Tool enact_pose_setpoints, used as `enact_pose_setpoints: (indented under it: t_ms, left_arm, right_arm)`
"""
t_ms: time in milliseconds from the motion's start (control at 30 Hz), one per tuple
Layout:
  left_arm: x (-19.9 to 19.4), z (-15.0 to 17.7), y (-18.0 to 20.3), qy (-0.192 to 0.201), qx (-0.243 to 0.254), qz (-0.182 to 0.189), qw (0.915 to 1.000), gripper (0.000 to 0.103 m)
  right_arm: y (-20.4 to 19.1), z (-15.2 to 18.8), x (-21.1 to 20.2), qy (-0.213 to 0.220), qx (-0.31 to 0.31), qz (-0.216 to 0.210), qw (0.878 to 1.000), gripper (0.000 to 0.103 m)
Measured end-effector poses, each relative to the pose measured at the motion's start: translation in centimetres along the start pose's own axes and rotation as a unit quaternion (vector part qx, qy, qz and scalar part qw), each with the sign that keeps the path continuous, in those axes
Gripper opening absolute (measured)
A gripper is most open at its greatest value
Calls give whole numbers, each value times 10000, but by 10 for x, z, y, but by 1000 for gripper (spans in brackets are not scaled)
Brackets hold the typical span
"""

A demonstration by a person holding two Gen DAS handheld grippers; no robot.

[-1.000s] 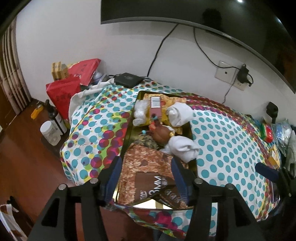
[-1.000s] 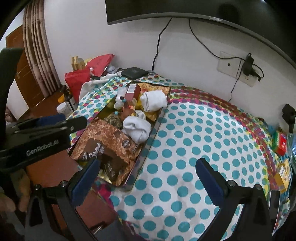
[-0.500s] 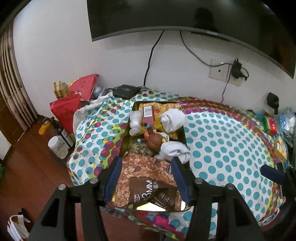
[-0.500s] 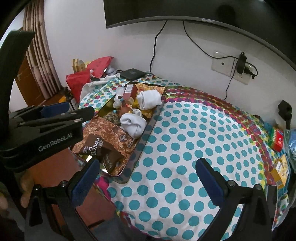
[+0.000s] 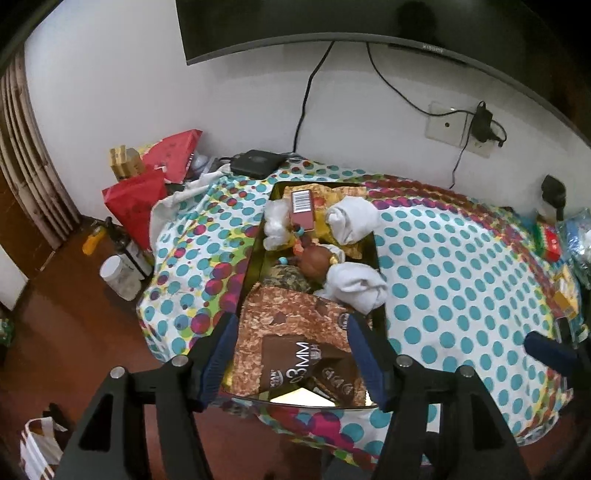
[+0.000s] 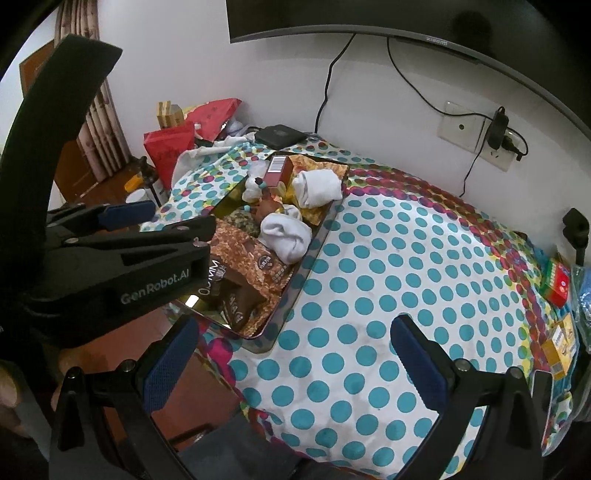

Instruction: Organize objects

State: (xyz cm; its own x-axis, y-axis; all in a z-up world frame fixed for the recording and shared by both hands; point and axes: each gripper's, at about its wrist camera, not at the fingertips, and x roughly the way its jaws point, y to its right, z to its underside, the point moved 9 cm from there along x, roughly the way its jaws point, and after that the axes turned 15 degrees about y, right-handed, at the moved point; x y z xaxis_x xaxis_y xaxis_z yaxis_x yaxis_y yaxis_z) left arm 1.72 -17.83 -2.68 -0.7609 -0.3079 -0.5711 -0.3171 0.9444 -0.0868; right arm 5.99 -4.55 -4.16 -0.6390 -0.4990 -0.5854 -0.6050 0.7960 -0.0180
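We are viewing a desk (image 5: 461, 258) draped in a dotted cloth, filling the middle and right of both frames beneath a wall-mounted screen (image 5: 332, 26) at the top edge. A dark tray (image 5: 255, 254) is lying on the desk's left part, centre in the left wrist view, upper left of centre in the right wrist view. It is holding a brown patterned packet (image 5: 291, 317) at its near end, two rolled white socks (image 5: 354, 218) along its right side, and a small red box (image 5: 303, 210) at its far end. The left gripper (image 5: 291, 354) is hovering over the tray's near end; its jaws are opening, pressing on nothing. The right gripper (image 6: 291, 365) is hanging over bare cloth at the lower centre, its jaws spread wide and empty.
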Motion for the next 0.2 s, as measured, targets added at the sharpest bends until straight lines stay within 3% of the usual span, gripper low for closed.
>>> enact_pose_setpoints:
  t_ms: [200]
  left_arm:
    - [-2, 1, 2, 17, 20, 84, 10000, 63]
  right_arm:
    - [0, 1, 3, -83, -32, 20, 10000, 103]
